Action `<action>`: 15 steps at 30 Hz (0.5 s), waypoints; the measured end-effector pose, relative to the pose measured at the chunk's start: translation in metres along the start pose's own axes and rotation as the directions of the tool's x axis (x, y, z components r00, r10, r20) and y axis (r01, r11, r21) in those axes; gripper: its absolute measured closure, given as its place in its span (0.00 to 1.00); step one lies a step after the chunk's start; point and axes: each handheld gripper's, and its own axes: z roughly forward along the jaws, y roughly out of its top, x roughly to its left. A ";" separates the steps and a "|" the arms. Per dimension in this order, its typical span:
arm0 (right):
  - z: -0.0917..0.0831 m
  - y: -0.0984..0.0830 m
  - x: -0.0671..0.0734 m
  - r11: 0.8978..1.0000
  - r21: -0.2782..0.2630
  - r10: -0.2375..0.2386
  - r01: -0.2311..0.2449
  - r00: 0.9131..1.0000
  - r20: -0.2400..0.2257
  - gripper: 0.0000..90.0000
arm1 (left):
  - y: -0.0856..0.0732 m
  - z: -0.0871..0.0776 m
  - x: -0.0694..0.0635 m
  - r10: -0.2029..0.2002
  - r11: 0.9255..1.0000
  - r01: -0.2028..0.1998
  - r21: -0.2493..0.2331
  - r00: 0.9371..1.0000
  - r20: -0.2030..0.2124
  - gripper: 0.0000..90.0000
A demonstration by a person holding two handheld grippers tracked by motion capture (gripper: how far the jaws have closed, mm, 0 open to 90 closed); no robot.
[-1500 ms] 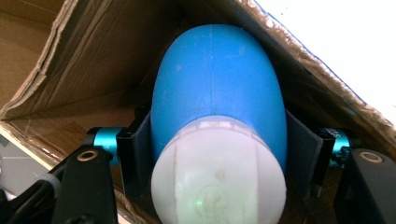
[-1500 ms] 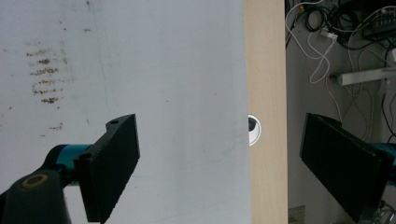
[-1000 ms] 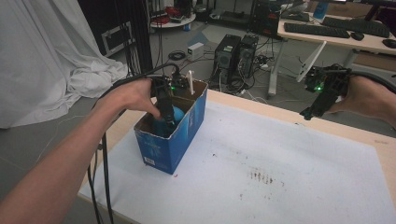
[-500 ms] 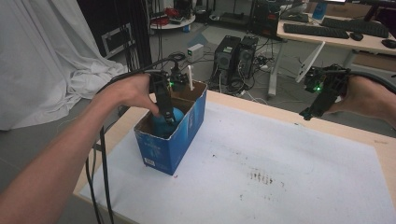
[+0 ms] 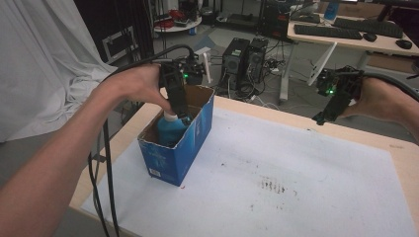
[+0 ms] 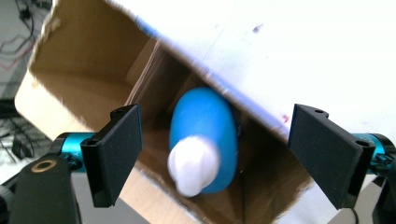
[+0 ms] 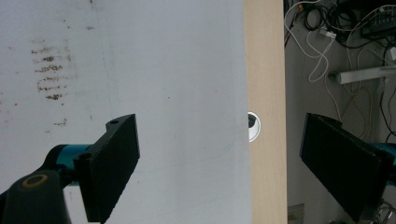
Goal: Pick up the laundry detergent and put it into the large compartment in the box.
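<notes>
A blue cardboard box (image 5: 185,145) stands open-topped on the table's left part, its brown inside facing up. Inside it lies a blue bottle with a white cap (image 5: 170,126), leaning against the box wall (image 6: 205,144). My left gripper (image 5: 179,111) hangs just above the box mouth, over the bottle. Its jaws stand wide apart on either side of the bottle without touching it, so my left gripper (image 6: 217,154) is open. My right gripper (image 5: 328,111) is held in the air above the table's far right edge, open and holding nothing (image 7: 219,158).
White paper (image 5: 296,187) with a brown smudge (image 5: 272,186) covers most of the wooden table (image 5: 405,148). A round cable hole (image 7: 253,126) sits in the bare wood strip. Computer towers (image 5: 247,54), cables and another desk stand behind. A white sheet (image 5: 34,59) hangs at left.
My left gripper has risen a little out of the box and its jaws now stand clear of the bottle. The right gripper has hardly moved.
</notes>
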 end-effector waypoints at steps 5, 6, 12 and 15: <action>-0.001 0.000 0.001 1.000 -0.001 -0.001 0.001 1.000 0.002 0.12 | 0.016 -0.011 -0.014 0.060 0.998 -0.060 -0.031 0.998 0.011 0.18; -0.002 0.000 0.001 1.000 -0.003 0.000 0.000 1.000 0.002 0.12 | 0.021 -0.013 -0.018 0.081 0.996 -0.081 -0.034 0.997 0.015 0.18; -0.002 0.001 0.002 1.000 0.004 0.000 0.000 1.000 0.002 0.12 | 0.048 -0.022 -0.040 0.182 0.981 -0.179 -0.071 0.983 0.039 0.18; -0.004 0.002 0.003 1.000 -0.001 -0.003 0.003 1.000 0.003 0.12 | 0.061 -0.022 -0.049 0.219 0.974 -0.216 -0.071 0.975 0.037 0.18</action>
